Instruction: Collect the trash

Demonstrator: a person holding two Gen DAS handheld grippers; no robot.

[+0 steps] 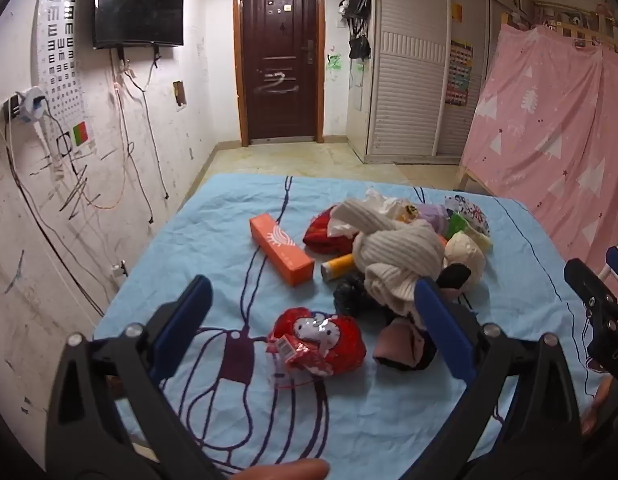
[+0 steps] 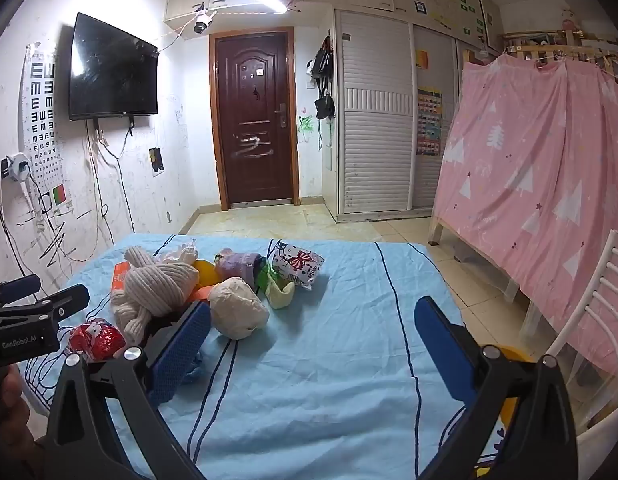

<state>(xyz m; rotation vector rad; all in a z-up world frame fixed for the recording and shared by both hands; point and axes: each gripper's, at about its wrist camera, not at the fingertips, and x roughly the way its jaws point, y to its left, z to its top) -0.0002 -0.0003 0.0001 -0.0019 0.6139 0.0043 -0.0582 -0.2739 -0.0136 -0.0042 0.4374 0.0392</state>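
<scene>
A pile of things lies on the blue cloth (image 1: 213, 232). A red Hello Kitty wrapper (image 1: 319, 342) lies nearest, between the fingers of my open, empty left gripper (image 1: 313, 292). Behind it lie an orange box (image 1: 281, 254), a yellow tube (image 1: 337, 267), a cream knitted garment (image 1: 397, 256), a crumpled white bag (image 1: 467, 256) and a white printed wrapper (image 1: 469, 210). My right gripper (image 2: 311, 316) is open and empty, hovering over the cloth right of the pile. In its view I see the knitted garment (image 2: 157, 286), the white bag (image 2: 237, 306), the printed wrapper (image 2: 299, 262) and the red wrapper (image 2: 97, 336).
A scribbled white wall (image 1: 49, 200) with cables runs along the left. A pink curtain (image 2: 549, 184) and a white chair (image 2: 589, 320) stand on the right. A brown door (image 1: 281, 56) is at the back. The left gripper shows at the left of the right wrist view (image 2: 37, 304).
</scene>
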